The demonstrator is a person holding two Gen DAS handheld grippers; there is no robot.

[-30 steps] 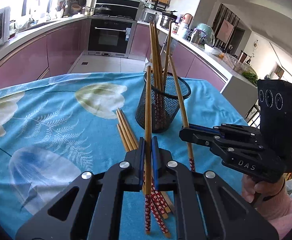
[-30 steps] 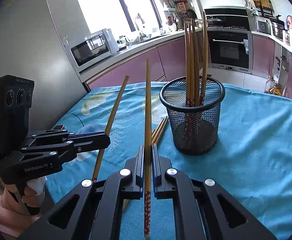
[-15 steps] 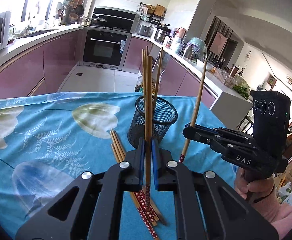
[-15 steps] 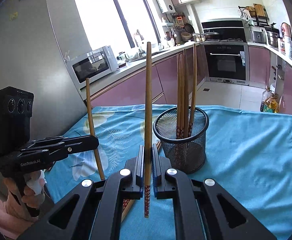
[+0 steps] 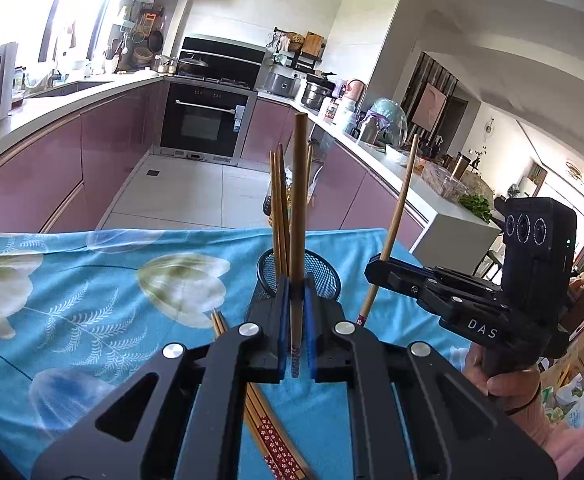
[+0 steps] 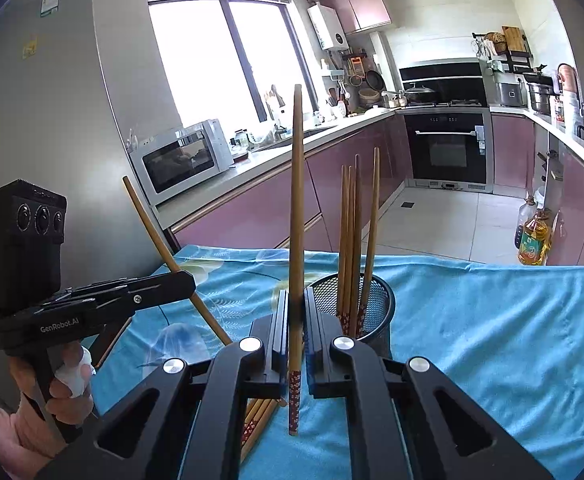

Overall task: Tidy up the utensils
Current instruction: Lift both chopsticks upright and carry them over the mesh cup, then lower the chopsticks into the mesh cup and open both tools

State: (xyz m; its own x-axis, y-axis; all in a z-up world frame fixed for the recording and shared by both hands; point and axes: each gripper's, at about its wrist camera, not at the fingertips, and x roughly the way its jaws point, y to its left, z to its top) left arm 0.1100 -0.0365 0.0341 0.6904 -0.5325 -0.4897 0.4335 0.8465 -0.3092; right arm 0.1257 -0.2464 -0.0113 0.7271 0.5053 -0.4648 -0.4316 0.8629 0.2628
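Note:
A black mesh cup (image 6: 375, 308) (image 5: 323, 276) stands on the blue flowered tablecloth (image 6: 491, 320) (image 5: 72, 292) with several wooden chopsticks (image 6: 351, 240) (image 5: 278, 208) upright in it. My left gripper (image 5: 295, 320) (image 6: 190, 278) is shut on one chopstick (image 5: 299, 220) (image 6: 160, 240), held up in front of the cup. Raised just left of the cup, my right gripper (image 6: 295, 328) (image 5: 373, 268) is shut on another chopstick (image 6: 295, 220) (image 5: 397, 216). Several loose chopsticks (image 5: 276, 444) (image 6: 258, 420) with red patterned ends lie on the cloth below the grippers.
Pink kitchen cabinets (image 5: 52, 160), a black oven (image 6: 445, 152) and a microwave (image 6: 180, 160) stand beyond the table's far edge. An oil bottle (image 6: 533, 240) sits on the floor. A person's hand (image 5: 507, 388) holds each gripper's handle.
Both grippers have risen with their chopsticks lifted off the cloth and tipped more upright. The cup and the loose chopsticks now sit lower in both views.

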